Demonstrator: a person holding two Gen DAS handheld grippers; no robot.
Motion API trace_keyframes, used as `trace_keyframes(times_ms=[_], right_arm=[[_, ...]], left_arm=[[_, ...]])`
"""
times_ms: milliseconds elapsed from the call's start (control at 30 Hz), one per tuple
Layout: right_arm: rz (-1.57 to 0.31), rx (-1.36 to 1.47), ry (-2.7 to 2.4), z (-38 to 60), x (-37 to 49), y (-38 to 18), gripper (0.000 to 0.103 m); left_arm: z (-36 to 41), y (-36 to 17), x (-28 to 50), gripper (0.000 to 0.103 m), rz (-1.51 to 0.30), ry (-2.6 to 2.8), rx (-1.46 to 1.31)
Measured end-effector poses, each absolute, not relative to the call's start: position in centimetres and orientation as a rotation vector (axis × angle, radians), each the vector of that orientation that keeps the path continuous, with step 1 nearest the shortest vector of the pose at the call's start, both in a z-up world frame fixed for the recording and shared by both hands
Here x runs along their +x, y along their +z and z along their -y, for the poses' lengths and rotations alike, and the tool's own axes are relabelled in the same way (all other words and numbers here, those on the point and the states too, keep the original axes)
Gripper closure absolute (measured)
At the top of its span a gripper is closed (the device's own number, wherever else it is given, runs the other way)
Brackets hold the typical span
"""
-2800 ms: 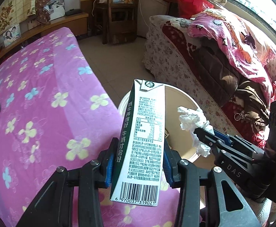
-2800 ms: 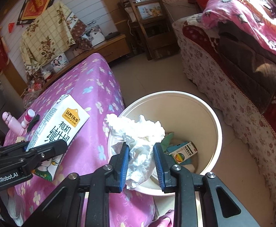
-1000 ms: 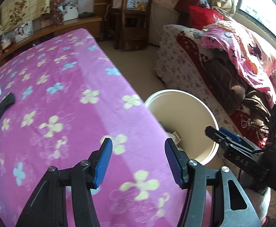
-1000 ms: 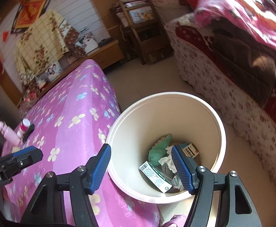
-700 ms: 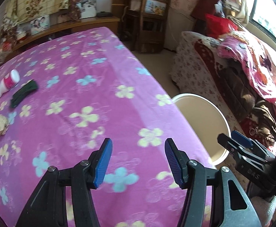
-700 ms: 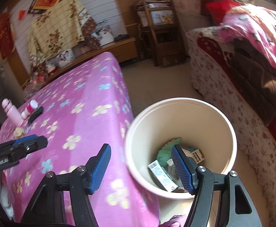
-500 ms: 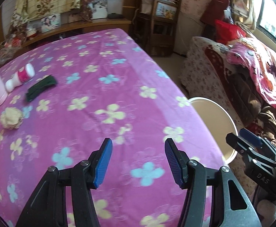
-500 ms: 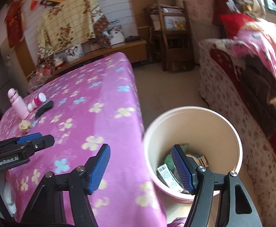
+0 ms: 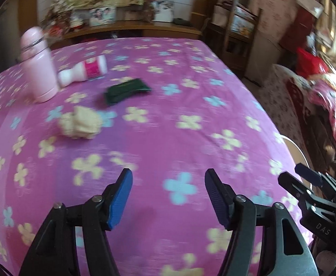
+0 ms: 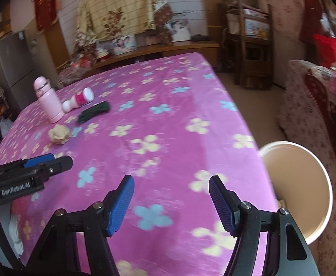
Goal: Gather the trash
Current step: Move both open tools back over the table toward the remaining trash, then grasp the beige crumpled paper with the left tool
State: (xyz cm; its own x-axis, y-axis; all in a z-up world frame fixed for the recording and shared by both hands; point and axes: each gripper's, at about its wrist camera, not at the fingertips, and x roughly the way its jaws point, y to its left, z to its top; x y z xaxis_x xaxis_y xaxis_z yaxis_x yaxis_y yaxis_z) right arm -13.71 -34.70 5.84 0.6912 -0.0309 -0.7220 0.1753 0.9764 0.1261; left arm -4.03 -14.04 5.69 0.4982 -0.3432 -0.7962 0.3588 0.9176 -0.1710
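Note:
A crumpled beige paper ball [image 9: 80, 125] lies on the purple flowered tablecloth [image 9: 168, 119]; it also shows in the right wrist view [image 10: 59, 133]. A dark green flat packet [image 9: 127, 90] lies behind it, also in the right wrist view [image 10: 94, 111]. My left gripper [image 9: 168, 193] is open and empty above the cloth. My right gripper [image 10: 171, 197] is open and empty near the table's right edge. The cream trash bucket [image 10: 324, 179] stands on the floor to the right.
A pink flask [image 9: 40, 63] stands at the back left, with a white and pink bottle [image 9: 85, 70] lying beside it. A sofa with blankets [image 9: 324, 115] runs along the right. A wooden shelf unit [image 10: 248, 43] stands beyond the table.
Both grippers let their trash go into the bucket, then swung left over the table. The paper ball, packet and bottles have come closer. The bucket has slid to the right edge.

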Motion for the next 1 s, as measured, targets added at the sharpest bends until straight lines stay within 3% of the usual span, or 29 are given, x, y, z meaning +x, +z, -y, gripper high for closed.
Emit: trace_keyframes(times_ms=[233, 600, 667, 700, 833, 1000], right_arm=[[-0.834, 0.181, -0.030, 31.1, -10.1, 4.8, 0.032], [-0.890, 0.182, 0.039, 29.0, -4.9, 3.3, 0.032], [-0.891, 0.185, 0.048, 29.0, -4.6, 3.2, 0.032], [-0.891, 0.183, 0.051, 28.9, -4.5, 3.1, 0.032], [-0.894, 0.176, 0.059, 28.7, -3.7, 2.8, 0.032], [-0.913, 0.226, 0.077, 28.7, -1.9, 2.2, 0.032]], left_arm=[[8.9, 5.2, 0.3, 0.029, -0.958, -0.312, -0.022], [7.6, 2.2, 6.8, 0.029, -0.990, -0.256, -0.017], [7.6, 1.7, 7.1, 0.039, -0.994, -0.277, -0.020], [7.7, 1.6, 7.2, 0.060, -1.000, -0.292, -0.021], [7.6, 2.3, 7.6, 0.068, -0.994, -0.330, -0.024], [7.7, 3.7, 8.5, 0.068, -0.962, -0.324, -0.024]])
